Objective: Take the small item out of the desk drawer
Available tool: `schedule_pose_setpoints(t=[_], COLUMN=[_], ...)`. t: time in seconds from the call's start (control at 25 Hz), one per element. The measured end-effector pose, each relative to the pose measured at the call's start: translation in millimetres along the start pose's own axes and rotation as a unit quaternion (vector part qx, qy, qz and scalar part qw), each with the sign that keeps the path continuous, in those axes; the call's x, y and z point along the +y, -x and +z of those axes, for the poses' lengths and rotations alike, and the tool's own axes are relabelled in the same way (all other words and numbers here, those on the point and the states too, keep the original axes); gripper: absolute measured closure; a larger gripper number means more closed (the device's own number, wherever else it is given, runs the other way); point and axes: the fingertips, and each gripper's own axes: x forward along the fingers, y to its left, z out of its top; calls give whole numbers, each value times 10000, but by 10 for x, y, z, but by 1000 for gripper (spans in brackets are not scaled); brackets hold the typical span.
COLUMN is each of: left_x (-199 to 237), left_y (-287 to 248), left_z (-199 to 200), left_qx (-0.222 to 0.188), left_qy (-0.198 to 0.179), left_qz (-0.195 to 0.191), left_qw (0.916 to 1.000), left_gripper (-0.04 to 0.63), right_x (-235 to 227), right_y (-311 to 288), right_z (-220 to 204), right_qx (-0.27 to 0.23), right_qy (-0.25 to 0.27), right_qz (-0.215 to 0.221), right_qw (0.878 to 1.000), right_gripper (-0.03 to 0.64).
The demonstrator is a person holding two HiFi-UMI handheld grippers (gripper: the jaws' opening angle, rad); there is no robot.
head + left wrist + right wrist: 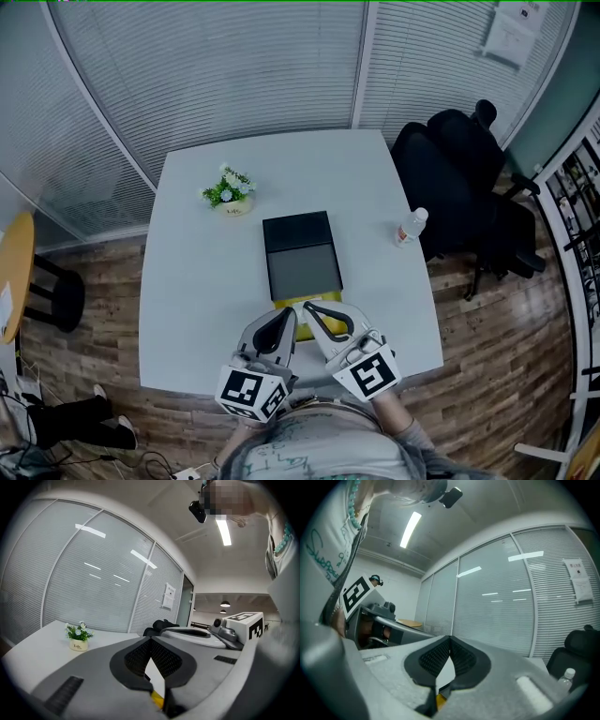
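Closest in, below the person's shirt, sit the two marker cubes, and both claws reach forward from them over the near edge of the worktop (187, 291). Left claw (289, 315): jaws together at the tips, nothing pinched between the pads; its own view shows only a sliver of yellow below them. Right claw (309, 309): jaws likewise closed and empty, its tips just beside the left one's.

Under both lies a yellow thing (279, 304), just in front of the box (302, 272) at mid-worktop. I take the box for the drawer unit, dark half the casing, grey half the drawer drawn towards the person (the frames do not settle that). If the yellow thing is the small item, it looks to be out of the drawer or at its mouth. Neither claw holds it, so the lift is left to do.

Around, left to right: a stool (56, 298) on the floor, a plant (228, 192), a bottle (410, 226), a chair (459, 178). All stand well apart from the claws; only the claws crowd each other.
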Motion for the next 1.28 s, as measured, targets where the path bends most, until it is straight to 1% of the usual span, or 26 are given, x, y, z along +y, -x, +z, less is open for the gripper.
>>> schedule_pose_setpoints(t=[0.28, 0.48, 1.0, 1.12, 1.28], left_x=[87, 98, 158, 167, 206], left_y=[-2, -34, -47, -39, -22], left_z=[3, -7, 4, 3, 4], left_qx=[41, 66, 68, 75, 83], left_qy=[30, 35, 81, 99, 202], left_qz=[-91, -188, -175, -179, -137], left_qw=[9999, 9998, 9998, 9998, 9997], left_gripper=[598, 598, 598, 598, 598], right_x=[27, -1, -2, -12, -26], right_y=[-80, -101, -199, -217, -245], right_z=[13, -30, -56, -102, -243], right_qx=[25, 80, 182, 270, 543], right_qy=[20, -57, 79, 115, 327], right_qz=[-84, -158, -1, 10, 74], right_qw=[10000, 9998, 9998, 9996, 9980], right_gripper=[615, 614, 614, 614, 614])
